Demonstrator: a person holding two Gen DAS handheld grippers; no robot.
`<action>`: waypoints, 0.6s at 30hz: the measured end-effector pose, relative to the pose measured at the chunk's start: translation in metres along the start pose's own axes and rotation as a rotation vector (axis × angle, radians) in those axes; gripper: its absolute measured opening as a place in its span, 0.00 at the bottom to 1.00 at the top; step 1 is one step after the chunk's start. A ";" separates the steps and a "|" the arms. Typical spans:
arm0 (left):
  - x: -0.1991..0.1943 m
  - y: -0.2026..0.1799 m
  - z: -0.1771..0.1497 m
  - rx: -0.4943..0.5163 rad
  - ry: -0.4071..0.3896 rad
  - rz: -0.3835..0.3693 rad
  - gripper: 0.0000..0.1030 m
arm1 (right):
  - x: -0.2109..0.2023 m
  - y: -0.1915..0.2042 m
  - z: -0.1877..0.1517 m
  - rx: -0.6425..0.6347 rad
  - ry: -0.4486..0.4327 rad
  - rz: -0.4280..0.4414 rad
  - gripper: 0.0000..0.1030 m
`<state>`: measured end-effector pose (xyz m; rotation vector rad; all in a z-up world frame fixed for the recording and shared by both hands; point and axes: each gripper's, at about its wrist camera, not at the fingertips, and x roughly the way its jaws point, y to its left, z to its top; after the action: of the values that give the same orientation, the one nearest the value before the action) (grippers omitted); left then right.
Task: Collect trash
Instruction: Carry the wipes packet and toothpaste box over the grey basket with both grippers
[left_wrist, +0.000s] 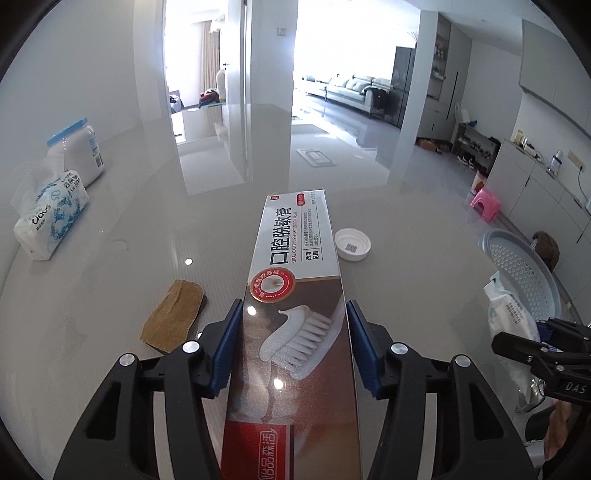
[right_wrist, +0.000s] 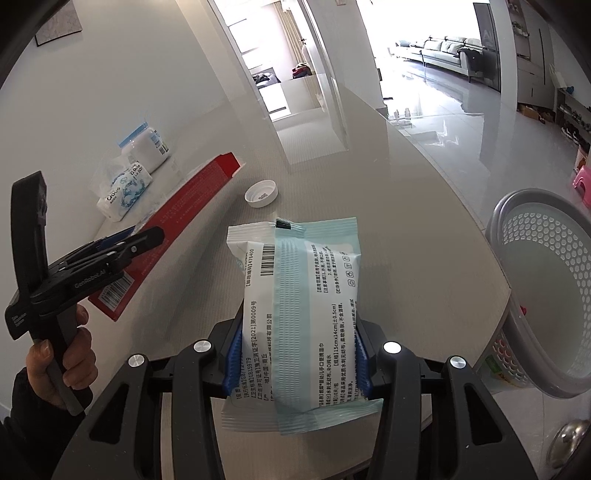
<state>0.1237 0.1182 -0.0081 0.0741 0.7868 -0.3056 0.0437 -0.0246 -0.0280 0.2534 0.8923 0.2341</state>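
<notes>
A long toothpaste box (left_wrist: 295, 295) with a brush picture is clamped between the blue pads of my left gripper (left_wrist: 293, 314), lifted off the grey table (left_wrist: 110, 325). From the right wrist view the same box (right_wrist: 177, 218) shows its red side, with the left gripper (right_wrist: 122, 240) shut on it and a hand below. My right gripper (right_wrist: 299, 343) is shut on a pale green and white wet-wipe pack (right_wrist: 299, 306), held above the table (right_wrist: 406, 206). A grey perforated basket (right_wrist: 543, 291) stands at the table's right edge, also seen as the basket (left_wrist: 517, 266) in the left wrist view.
A white bottle cap (left_wrist: 352, 244) lies on the table beside the box, and a brown cardboard scrap (left_wrist: 173, 317) lies to the left. A tissue pack (left_wrist: 51, 218) and a blue-lidded white jar (left_wrist: 79, 151) stand at the far left. A pink stool (left_wrist: 485, 203) is on the floor.
</notes>
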 end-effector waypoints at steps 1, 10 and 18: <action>-0.003 -0.001 0.001 0.001 -0.009 0.003 0.52 | -0.001 0.000 -0.001 0.001 -0.003 0.001 0.44; -0.023 -0.022 -0.005 0.016 -0.060 -0.010 0.52 | -0.015 -0.010 -0.002 0.022 -0.031 -0.003 0.44; -0.029 -0.062 -0.008 0.045 -0.088 -0.067 0.52 | -0.034 -0.038 -0.010 0.068 -0.061 -0.031 0.44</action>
<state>0.0808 0.0671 0.0096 0.0765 0.6960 -0.3881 0.0192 -0.0701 -0.0213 0.3076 0.8444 0.1667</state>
